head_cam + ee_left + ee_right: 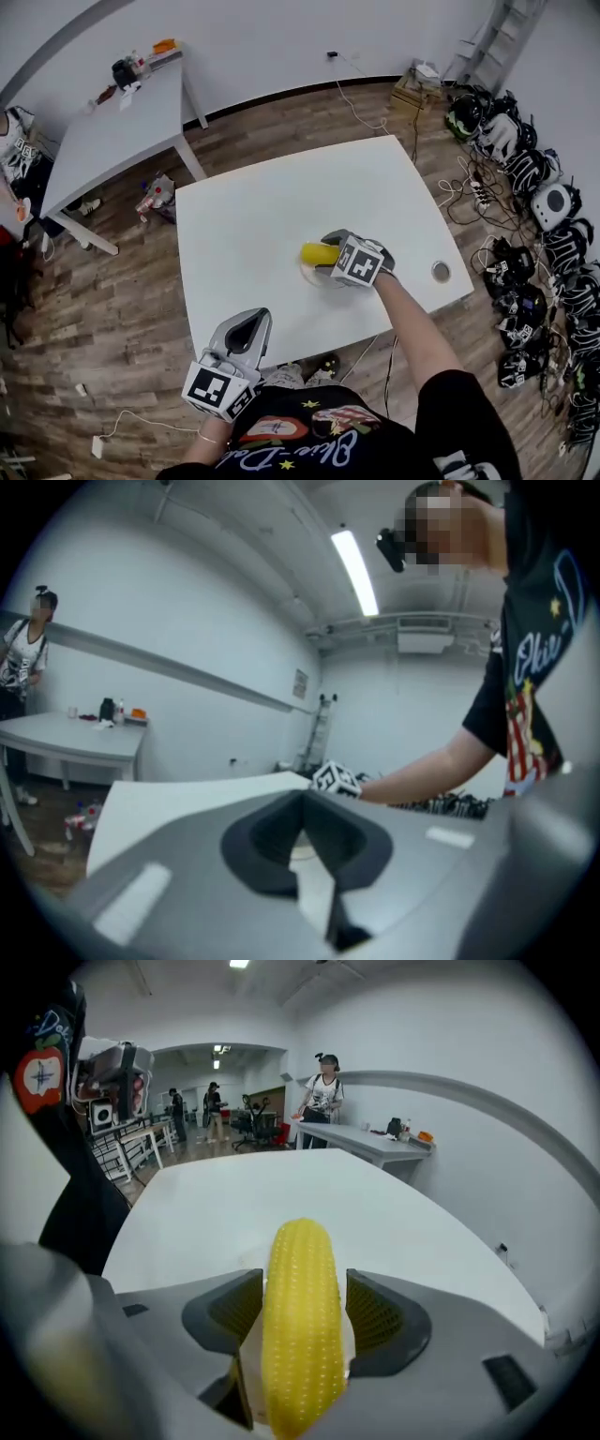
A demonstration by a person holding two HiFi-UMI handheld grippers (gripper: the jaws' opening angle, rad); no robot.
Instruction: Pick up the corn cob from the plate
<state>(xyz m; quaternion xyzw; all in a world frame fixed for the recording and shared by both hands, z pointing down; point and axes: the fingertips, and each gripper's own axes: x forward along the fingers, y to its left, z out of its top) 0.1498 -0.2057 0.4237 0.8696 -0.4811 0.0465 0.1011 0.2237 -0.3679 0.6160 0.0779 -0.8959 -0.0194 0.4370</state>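
At the near edge of the white worktop (253, 225), the left tool (251, 323) hovers with its jaws together and nothing between them, well apart from the corn. To the right, toward the worktop's middle, the yellow corn cob (319, 254) lies on a pale plate (307, 275), the only thing on it. The right tool (305, 1283) reaches down over the plate with its jaws spread wide. The cob runs lengthwise between them, with a pad close on either side and neither pressing it.

A grey side table (108, 141) and dark helmets (525, 172) flank the white table (253, 220).
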